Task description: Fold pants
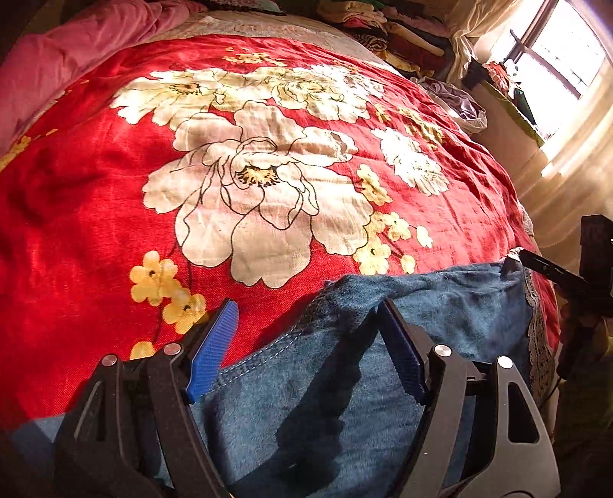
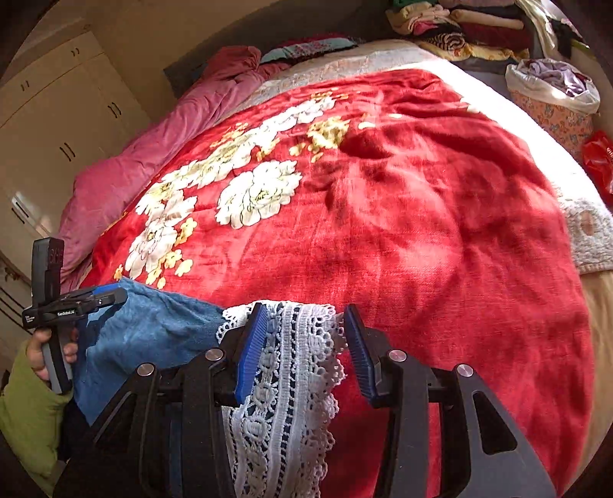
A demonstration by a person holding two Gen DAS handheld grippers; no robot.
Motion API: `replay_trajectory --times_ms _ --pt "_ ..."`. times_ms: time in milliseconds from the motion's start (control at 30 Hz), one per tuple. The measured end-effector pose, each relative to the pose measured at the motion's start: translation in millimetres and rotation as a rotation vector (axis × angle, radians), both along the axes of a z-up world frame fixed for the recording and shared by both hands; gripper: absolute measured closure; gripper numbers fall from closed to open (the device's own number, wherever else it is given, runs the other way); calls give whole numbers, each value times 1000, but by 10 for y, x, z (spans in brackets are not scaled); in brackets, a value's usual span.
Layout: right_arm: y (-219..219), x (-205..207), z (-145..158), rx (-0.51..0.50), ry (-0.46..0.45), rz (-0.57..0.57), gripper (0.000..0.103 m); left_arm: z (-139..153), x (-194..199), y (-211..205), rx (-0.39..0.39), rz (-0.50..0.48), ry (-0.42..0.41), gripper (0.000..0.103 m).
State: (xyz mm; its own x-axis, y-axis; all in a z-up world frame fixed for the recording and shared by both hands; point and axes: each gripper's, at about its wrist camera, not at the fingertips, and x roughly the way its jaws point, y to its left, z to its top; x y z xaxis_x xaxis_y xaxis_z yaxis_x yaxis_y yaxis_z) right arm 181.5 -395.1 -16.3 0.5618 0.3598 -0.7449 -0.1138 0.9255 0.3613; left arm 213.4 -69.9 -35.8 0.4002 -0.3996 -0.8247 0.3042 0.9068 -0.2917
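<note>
A red floral blanket (image 1: 95,214) covers most of the bed, its big cream peonies (image 1: 253,191) spread across the middle and small yellow blossoms scattered near the front edge. A pink quilt (image 2: 126,172) is bunched along the far left side, next to cream wardrobe doors (image 2: 57,126). At the head of the bed sits a pile of folded clothes (image 2: 459,27), and beside the bed a floral laundry basket (image 2: 555,111) holds more garments. Sunlight pours in through a curtained window (image 1: 567,49).

The blue denim pants (image 1: 440,306) lie at the near edge of the bed, on top of the blanket, with a stitched hem running diagonally across the cloth. A white lace trim (image 2: 291,383) hangs along one end of them.

The left gripper (image 1: 306,333) hovers low over the denim with its blue ribbed pads spread wide apart; the hem passes between them, and nothing is pinched. The right gripper (image 2: 302,344) is likewise spread, its two fingers standing either side of the lace strip, the left pad touching or nearly touching the lace edge, the right one clear of it. From the right wrist view, the person's left hand (image 2: 46,348), in a green sleeve, grips the handle of the left tool.
</note>
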Motion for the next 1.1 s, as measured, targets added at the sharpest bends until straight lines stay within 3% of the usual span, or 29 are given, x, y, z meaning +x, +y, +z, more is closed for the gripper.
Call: replay_trajectory --times_ms 67,133,233,400,467,667,767,800,833,867,900,967,1100 --pt "71 -4 -107 0 13 15 62 -17 -18 -61 -11 -20 -6 41" --pt "83 -58 -151 7 4 18 66 -10 -30 -102 -54 -47 6 88" --pt "112 -171 -89 23 -42 45 78 48 -84 -163 -53 -65 -12 99" --pt "5 -332 243 41 -191 31 83 278 -37 28 -154 -10 -83 101" --pt "-33 -250 311 27 -217 23 90 268 14 -15 -136 -7 -82 101" --pt "86 124 -96 -89 -89 34 91 -103 53 -174 11 9 -71 97" --pt "86 125 -163 -81 -77 23 88 -116 43 -166 10 1 -79 97" --pt "72 97 -127 -79 -79 9 82 -78 24 -148 9 -4 -87 92" --pt "52 55 -81 -83 -85 -11 73 -28 -7 -128 16 -3 -95 77" --pt "26 -12 -24 -87 -94 -30 55 27 -45 -101 22 3 -105 66" --pt "2 -101 38 -92 -104 -47 53 105 -106 -58 17 11 -122 58" --pt "-21 -355 159 -80 -138 -55 53 247 -265 25 -4 8 -154 57" --pt "-24 -958 249 -53 -150 -64 53 409 -792 59 24 -55 -212 56"
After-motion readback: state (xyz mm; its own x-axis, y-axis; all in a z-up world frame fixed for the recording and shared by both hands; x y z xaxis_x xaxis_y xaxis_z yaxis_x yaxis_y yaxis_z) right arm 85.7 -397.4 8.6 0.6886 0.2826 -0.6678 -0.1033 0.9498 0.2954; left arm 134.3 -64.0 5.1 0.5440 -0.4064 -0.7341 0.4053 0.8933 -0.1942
